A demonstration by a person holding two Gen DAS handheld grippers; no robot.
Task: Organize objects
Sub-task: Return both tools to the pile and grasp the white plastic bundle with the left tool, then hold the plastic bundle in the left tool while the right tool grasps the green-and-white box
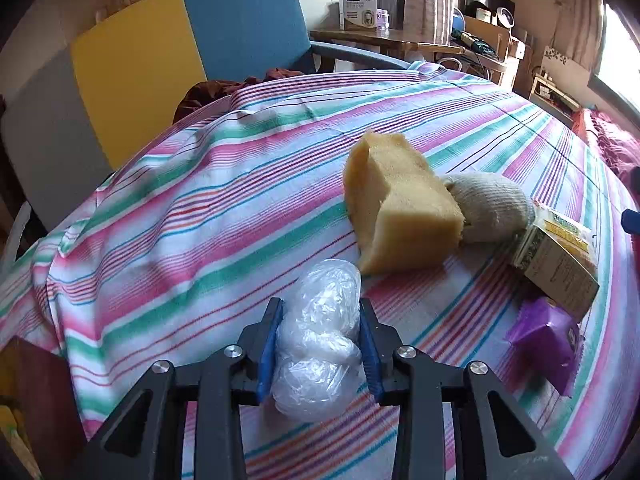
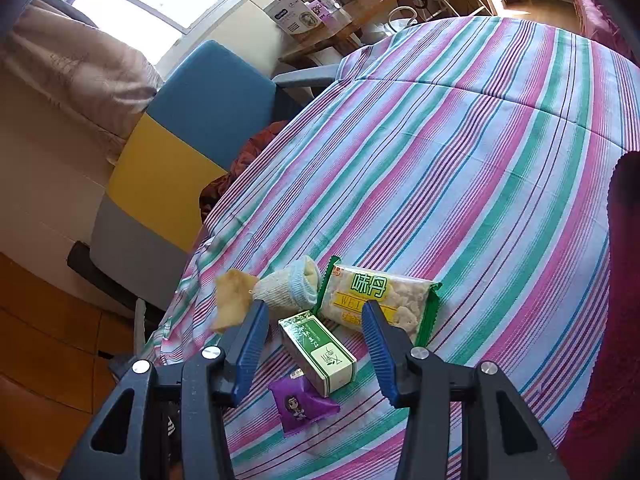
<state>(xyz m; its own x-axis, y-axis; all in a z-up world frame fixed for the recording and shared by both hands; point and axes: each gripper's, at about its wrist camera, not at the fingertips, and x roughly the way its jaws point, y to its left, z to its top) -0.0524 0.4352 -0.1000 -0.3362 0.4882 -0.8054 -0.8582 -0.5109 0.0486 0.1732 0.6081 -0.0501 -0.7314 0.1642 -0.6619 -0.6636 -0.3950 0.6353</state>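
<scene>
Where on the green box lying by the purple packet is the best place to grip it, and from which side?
Probably across the green box's two long side faces, near its middle, coming down from above. It lies flat on the striped cloth with its long top face up, and the right gripper hangs open above it, holding nothing.

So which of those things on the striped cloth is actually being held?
The clear plastic bag bundle, squeezed in the left gripper. The sponge, sock and packets lie free.
</scene>
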